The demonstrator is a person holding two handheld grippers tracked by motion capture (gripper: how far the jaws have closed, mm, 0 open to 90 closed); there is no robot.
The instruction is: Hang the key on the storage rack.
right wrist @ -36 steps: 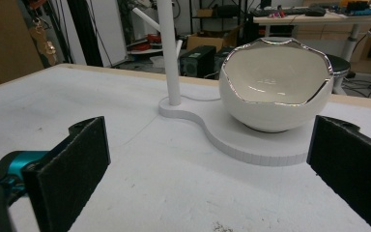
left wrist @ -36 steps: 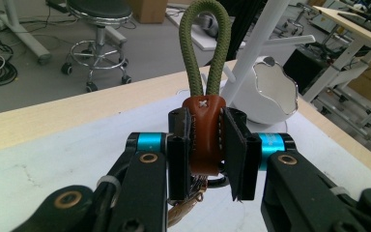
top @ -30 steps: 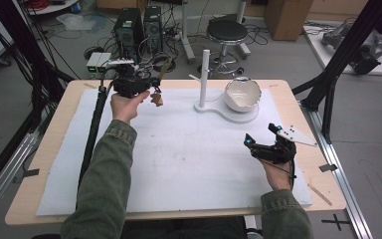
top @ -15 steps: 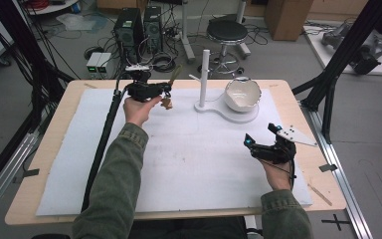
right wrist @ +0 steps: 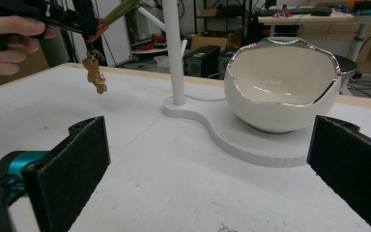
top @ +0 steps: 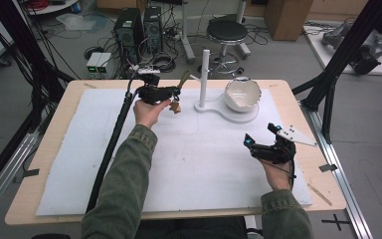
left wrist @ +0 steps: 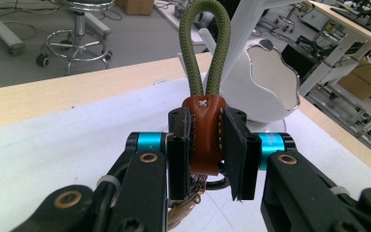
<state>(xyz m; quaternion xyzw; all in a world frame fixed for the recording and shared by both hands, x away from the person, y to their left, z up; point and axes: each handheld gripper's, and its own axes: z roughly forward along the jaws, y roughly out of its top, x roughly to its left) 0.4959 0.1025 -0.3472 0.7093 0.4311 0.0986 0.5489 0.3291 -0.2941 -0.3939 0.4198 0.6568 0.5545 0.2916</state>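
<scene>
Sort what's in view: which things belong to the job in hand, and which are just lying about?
In the job:
- keychain, clamped in left gripper
- white stand with its peg
- bowl on the stand's base

Lying about:
- stool
- computer towers
- right gripper, open and idle

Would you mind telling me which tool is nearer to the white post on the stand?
The left tool, holding the keychain just beside the white post. The right tool rests far toward the table's near right side.

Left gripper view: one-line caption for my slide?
Left gripper clamps a keychain's brown leather tab, olive cord loop pointing toward the white stand.
</scene>
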